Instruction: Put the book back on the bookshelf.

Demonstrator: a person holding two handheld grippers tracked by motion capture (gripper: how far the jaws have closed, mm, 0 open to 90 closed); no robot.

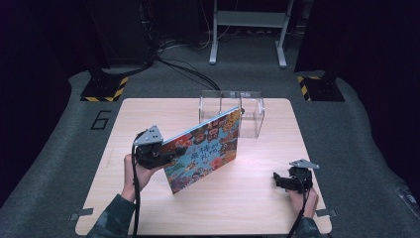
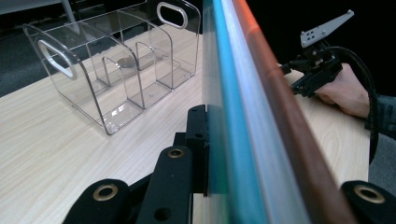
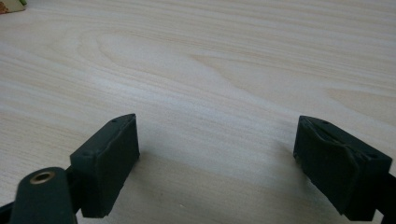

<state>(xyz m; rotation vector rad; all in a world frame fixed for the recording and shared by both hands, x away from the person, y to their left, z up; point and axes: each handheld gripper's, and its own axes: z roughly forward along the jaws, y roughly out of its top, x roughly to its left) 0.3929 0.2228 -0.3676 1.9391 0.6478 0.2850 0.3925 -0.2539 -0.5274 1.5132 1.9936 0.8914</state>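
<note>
A picture book with a busy, colourful cover is held tilted above the middle of the table, one corner down near the wood. My left gripper is shut on its left edge. In the left gripper view the book's edge runs up between the jaws, blurred and close. A clear plastic divider rack with handle holes stands just behind the book; the same rack shows its empty slots. My right gripper rests low at the table's right side, open, with only bare wood between its jaws.
The light wooden table has free surface at the left and front. The person's right hand grips the other tool near the right edge. Beyond the table lie dark floor, cables and stand bases with yellow-black tape.
</note>
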